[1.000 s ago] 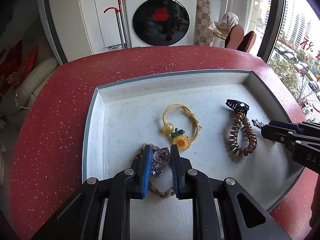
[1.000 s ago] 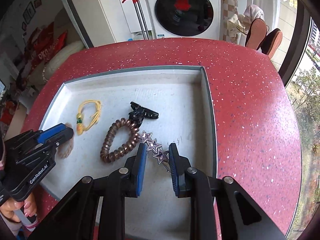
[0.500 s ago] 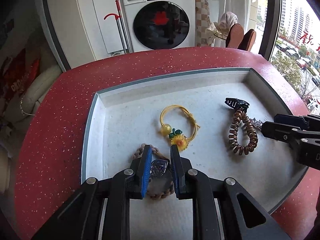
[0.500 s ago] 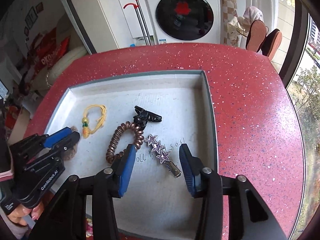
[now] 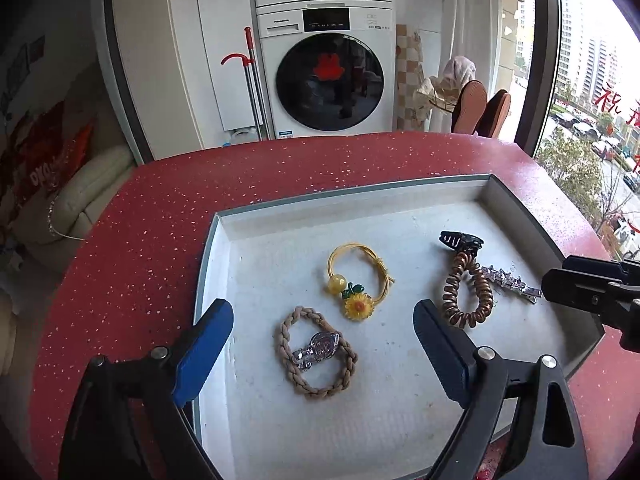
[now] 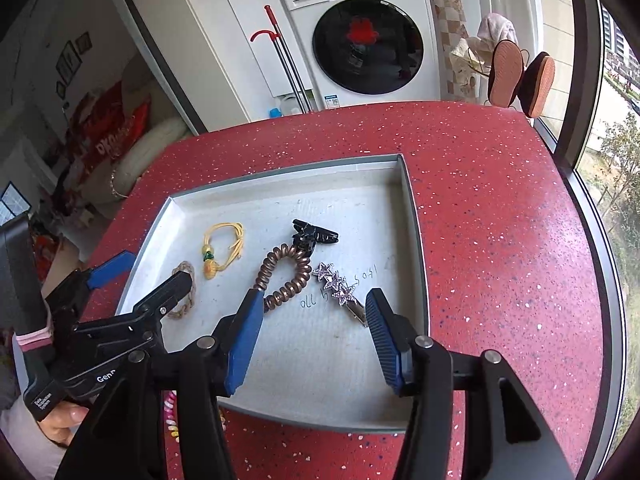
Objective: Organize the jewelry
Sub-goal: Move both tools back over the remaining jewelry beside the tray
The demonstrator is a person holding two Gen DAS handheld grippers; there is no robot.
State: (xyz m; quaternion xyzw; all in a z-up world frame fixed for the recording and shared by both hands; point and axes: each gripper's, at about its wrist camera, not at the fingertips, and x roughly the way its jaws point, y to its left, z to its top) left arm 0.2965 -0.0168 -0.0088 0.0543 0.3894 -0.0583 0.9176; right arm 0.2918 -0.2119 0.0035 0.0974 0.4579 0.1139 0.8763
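Note:
A grey tray (image 5: 224, 216) on the red table holds the jewelry. A silver heart clip (image 5: 316, 349) lies on a beige braided hair tie (image 5: 288, 372). Beyond them lie a yellow sunflower hair tie (image 5: 358, 280), a brown coil hair tie (image 5: 464, 300) with a black claw clip (image 5: 460, 240), and a star hair clip (image 6: 340, 290). My left gripper (image 5: 322, 340) is open and empty above the heart clip. My right gripper (image 6: 316, 316) is open and empty just short of the star clip. Both tools show in each other's view.
The red speckled table (image 6: 500, 220) surrounds the tray (image 6: 412, 240). A colourful beaded piece (image 6: 170, 416) lies on the table at the tray's near edge. A washing machine (image 5: 328, 76) and mop stand beyond the table; a window is at the right.
Both grippers opened wide and drew back and up. The left let go of the heart clip onto the braided tie; the right let go of the star clip, which lies in the tray.

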